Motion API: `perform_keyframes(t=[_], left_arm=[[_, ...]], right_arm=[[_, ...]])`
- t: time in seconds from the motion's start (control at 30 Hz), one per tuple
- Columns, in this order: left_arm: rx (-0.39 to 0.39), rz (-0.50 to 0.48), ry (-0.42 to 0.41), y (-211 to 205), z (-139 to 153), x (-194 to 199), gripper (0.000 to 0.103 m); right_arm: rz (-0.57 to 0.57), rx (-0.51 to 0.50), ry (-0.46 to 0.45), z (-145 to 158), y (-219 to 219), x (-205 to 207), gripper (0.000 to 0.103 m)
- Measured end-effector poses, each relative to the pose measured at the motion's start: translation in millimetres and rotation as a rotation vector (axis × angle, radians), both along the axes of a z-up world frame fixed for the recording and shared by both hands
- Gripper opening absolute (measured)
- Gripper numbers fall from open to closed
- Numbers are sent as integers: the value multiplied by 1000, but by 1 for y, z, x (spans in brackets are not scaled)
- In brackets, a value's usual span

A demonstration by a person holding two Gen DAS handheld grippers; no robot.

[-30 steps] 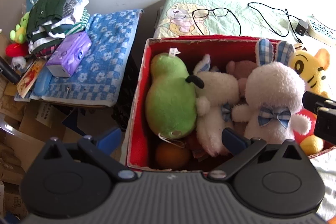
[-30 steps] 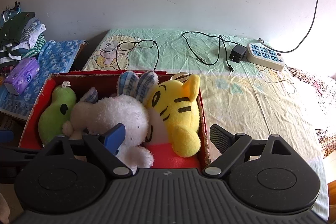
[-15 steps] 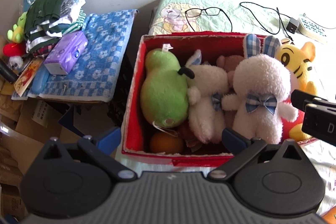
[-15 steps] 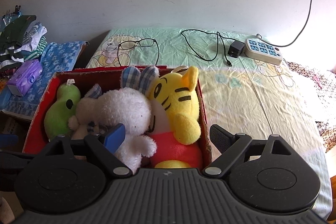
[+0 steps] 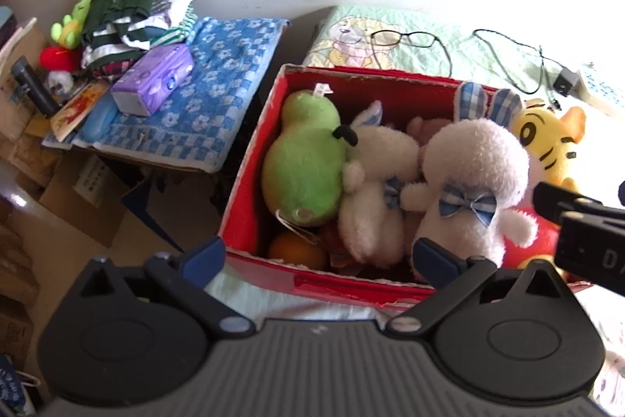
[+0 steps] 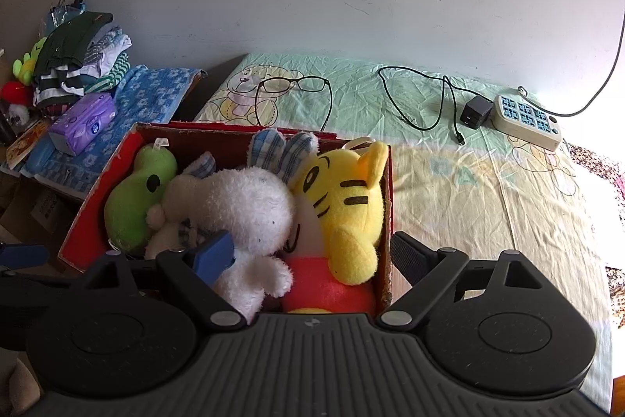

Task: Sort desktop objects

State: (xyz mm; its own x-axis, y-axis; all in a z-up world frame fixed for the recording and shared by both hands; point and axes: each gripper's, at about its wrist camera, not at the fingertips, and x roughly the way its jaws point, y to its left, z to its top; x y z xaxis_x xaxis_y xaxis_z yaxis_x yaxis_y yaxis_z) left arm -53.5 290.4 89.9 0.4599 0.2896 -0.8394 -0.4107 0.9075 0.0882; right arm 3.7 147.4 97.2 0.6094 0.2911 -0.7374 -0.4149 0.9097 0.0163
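A red cardboard box [image 5: 250, 159] stands on the bed sheet, full of plush toys: a green one [image 5: 304, 159], a small white bunny [image 5: 375, 190], a bigger white bunny with a checked bow [image 5: 472, 182] and a yellow tiger [image 5: 547, 139]. An orange ball [image 5: 297, 253] lies low in the front corner. My left gripper [image 5: 318, 255] is open and empty above the box's near wall. My right gripper [image 6: 310, 256] is open too, its fingers either side of the tiger [image 6: 343, 198] and the box's right wall [image 6: 388, 221], touching neither.
Glasses [image 6: 293, 85], a black charger with its cable [image 6: 474, 112] and a power strip [image 6: 527, 116] lie on the sheet behind the box. To the left, a blue towel [image 5: 218, 85] carries a purple tissue pack [image 5: 156, 81] and folded clothes [image 5: 129, 6]. Cardboard boxes [image 5: 78, 206] sit below.
Both grippers have drawn back from the box, which now sits farther off in both views. Both stay open, and the toys have not moved.
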Motion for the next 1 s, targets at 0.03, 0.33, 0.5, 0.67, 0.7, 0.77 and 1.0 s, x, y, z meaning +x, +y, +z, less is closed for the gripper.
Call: perform_keyframes(t=[0.03,0.33,0.5,0.67,0.7,0.77,1.0], left_arm=[[11,-10,14,-5,-1,3,102],[66,11,61,-39,-7,17,102],[72,40,67,-44,-10,19,102],[62,4,68,-40,-10,22,102],[66,-2,67,-38,-9,22,102],[68,-21,51,-33,-5,23,101],[53,-89,36,-10,-3,26,101]], right_arm=[[5,7,4,0,-4,2,90],[65,79,37,-7,-39,10,90],[79,89,43,-13,-48,12,90],[51,109,52,-11,-44,14,90],[39,106,52,-10,-42,14,90],[26,102,56,-8,-36,14,90],[-46,109,45,-6,-20,9,90]])
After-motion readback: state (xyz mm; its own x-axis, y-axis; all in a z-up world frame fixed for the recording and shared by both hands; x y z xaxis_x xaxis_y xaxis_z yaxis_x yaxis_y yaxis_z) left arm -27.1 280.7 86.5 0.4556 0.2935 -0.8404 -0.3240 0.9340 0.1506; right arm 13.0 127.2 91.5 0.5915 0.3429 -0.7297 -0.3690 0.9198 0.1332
